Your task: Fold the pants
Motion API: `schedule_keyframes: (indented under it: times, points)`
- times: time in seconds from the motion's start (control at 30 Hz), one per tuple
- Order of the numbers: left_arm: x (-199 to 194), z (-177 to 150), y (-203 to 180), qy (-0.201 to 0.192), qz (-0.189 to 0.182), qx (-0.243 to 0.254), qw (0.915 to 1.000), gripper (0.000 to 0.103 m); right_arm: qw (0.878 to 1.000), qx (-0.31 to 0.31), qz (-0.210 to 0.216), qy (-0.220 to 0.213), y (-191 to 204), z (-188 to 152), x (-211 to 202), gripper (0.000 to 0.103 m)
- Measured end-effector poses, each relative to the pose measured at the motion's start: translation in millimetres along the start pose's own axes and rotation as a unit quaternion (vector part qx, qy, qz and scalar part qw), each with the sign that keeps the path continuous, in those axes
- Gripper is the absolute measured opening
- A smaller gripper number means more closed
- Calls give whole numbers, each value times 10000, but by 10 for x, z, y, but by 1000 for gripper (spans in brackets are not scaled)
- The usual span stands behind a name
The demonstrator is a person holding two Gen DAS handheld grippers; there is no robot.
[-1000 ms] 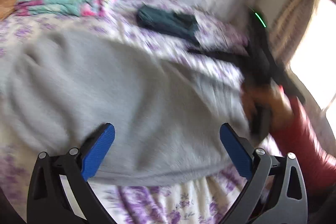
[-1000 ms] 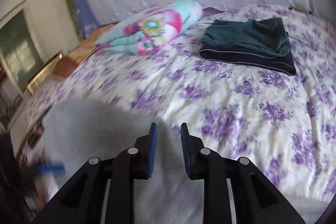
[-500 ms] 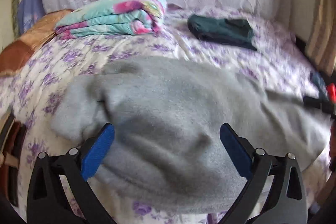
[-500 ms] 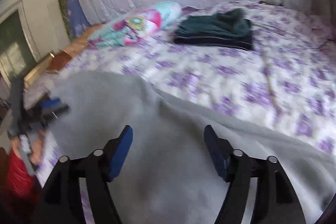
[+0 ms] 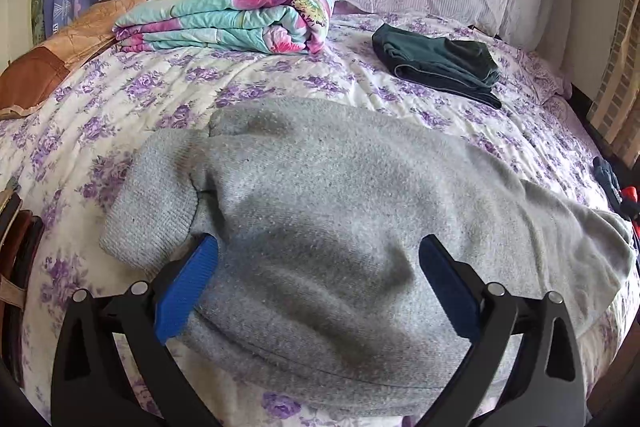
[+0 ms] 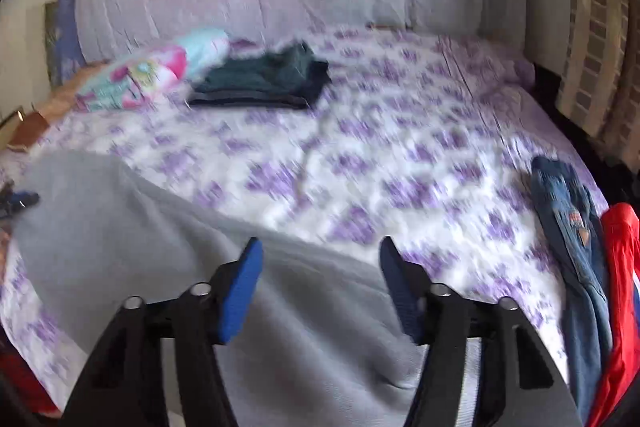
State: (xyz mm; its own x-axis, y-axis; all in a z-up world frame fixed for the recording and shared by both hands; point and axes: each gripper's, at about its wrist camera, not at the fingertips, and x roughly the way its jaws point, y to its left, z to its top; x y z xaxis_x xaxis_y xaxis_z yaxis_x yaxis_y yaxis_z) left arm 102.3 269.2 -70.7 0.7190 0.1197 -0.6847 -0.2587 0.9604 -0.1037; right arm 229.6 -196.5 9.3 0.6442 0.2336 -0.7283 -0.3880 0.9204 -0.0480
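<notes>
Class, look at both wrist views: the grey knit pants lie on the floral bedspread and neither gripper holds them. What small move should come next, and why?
Probably lower the left gripper and close its fingers on the near edge of the grey knit pants. That edge bunches unevenly between the open blue fingers. The right gripper, whose fingers have just been closing a little, hovers open over another part, holding nothing.

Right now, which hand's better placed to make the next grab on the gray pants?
Left, probably. The left tongs stand open astride a raised fold of the gray pants, sharp in view. The right tongs, jaws just closing partway with nothing pinched, sit at the cloth's edge in a blurred frame.
</notes>
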Motion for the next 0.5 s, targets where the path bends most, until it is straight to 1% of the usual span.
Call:
schedule_keyframes:
  times: [0.03, 0.07, 0.13, 0.2, 0.23, 0.27, 0.3, 0.33, 0.37, 0.4, 0.43, 0.47, 0.5]
  points:
    - [4, 1, 1, 5, 6, 3, 10000, 98, 9998, -112, -70, 119, -5, -67, 65, 59]
    - [5, 1, 2, 6, 6, 3, 10000, 98, 9989, -333, -241, 223, 33, -114, 181, 57]
    - [19, 7, -8, 39, 51, 31, 10000, 98, 9953, -732, -525, 369, 89, -226, 387, 56]
    - [66, 20, -55, 132, 222, 139, 9996, 98, 9947, -715, -634, 371, 11, -265, 516, 58]
    - [92, 21, -107, 174, 388, 266, 9987, 98, 9953, -594, -659, 388, -45, -231, 521, 59]
    - [99, 16, -135, 190, 471, 319, 9982, 98, 9956, -495, -701, 374, -55, -166, 545, 59]
    - [103, 14, -147, 199, 519, 352, 9978, 98, 9963, -421, -662, 357, -97, -157, 495, 59]
    - [88, 10, -134, 180, 487, 322, 9981, 98, 9976, -279, -573, 278, -108, -156, 380, 59]
    - [68, 9, -107, 144, 402, 262, 9987, 98, 9990, -41, -436, 94, -138, -188, 206, 59]
    - [29, 11, -53, 72, 237, 148, 9996, 98, 9992, 291, -170, -228, -146, -226, -11, 59]
    - [11, 11, -19, 35, 121, 61, 9999, 98, 9979, 489, -45, -432, -179, -284, -191, 60]
    - [1, 14, 18, 11, 2, -39, 10000, 98, 9970, 575, -54, -518, -190, -346, -305, 62]
    - [-3, 20, 50, -6, -77, -122, 9999, 98, 9977, 504, -149, -432, -172, -414, -328, 63]
